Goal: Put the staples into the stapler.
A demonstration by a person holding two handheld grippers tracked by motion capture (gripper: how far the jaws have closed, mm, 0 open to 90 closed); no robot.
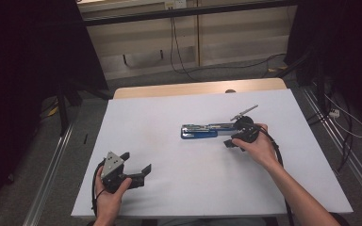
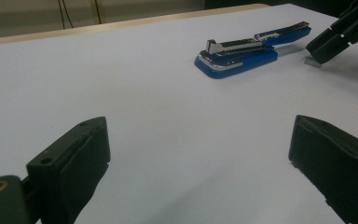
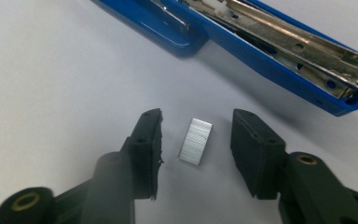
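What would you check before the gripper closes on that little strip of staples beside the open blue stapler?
1. Staple strip lies between the right gripper's pads: ok.
2. Pads already pressing on the strip: not ok; a gap shows on both sides.
3. Strip lies flat on the white table, apart from the stapler: ok.
4. Blue stapler is swung open with its metal channel exposed: ok.
5. Left gripper is open, away from the stapler and holding nothing: ok.
6. Strip square to the pads: cannot tell; it looks slightly slanted.
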